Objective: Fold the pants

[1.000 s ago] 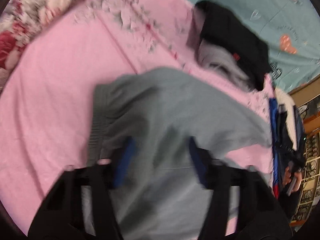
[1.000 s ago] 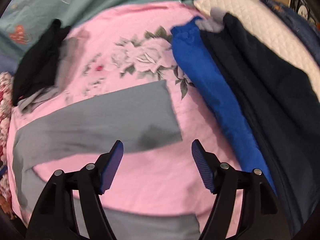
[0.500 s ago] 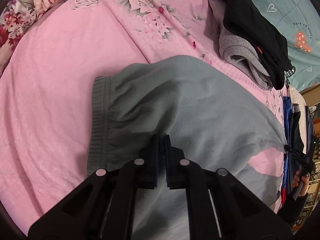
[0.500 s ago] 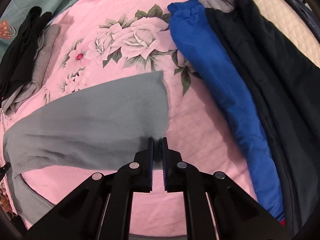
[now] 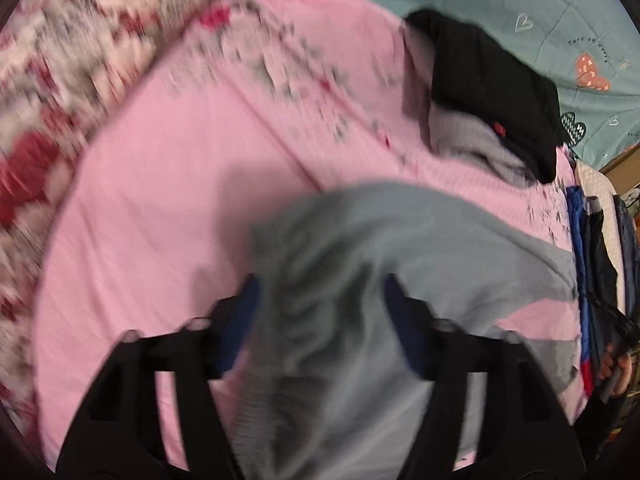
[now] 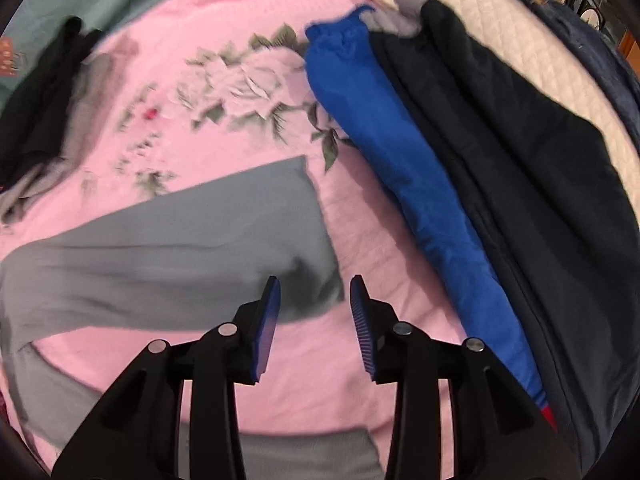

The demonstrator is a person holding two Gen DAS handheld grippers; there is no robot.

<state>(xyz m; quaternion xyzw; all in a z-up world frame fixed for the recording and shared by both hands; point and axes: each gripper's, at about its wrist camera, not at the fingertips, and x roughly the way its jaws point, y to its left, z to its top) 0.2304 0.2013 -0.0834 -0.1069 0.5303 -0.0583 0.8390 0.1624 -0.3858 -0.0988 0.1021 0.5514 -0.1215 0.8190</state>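
Grey pants [image 5: 360,280] lie spread on a pink bedspread [image 5: 160,220]. In the blurred left wrist view their gathered waist end sits under my left gripper [image 5: 320,312]. Its jaws are opening and stand wide, with the cloth between them but the pads off it. In the right wrist view one grey leg [image 6: 180,240] stretches to the left, and its hem corner lies just beyond my right gripper [image 6: 314,308]. Those jaws are opening too, a narrow gap apart, with nothing pinched. A second grey leg end [image 6: 312,456] shows at the bottom edge.
A pile of black and grey clothes [image 5: 492,92] lies at the far side. Blue pants [image 6: 392,168] and a dark navy garment [image 6: 520,200] lie along the right on a cream quilt [image 6: 540,60]. A floral cover [image 5: 60,80] borders the left.
Both grippers, open a second ago, closed on the grey pants half a second ago and have now let go. The left gripper has pulled up and back from the waist.
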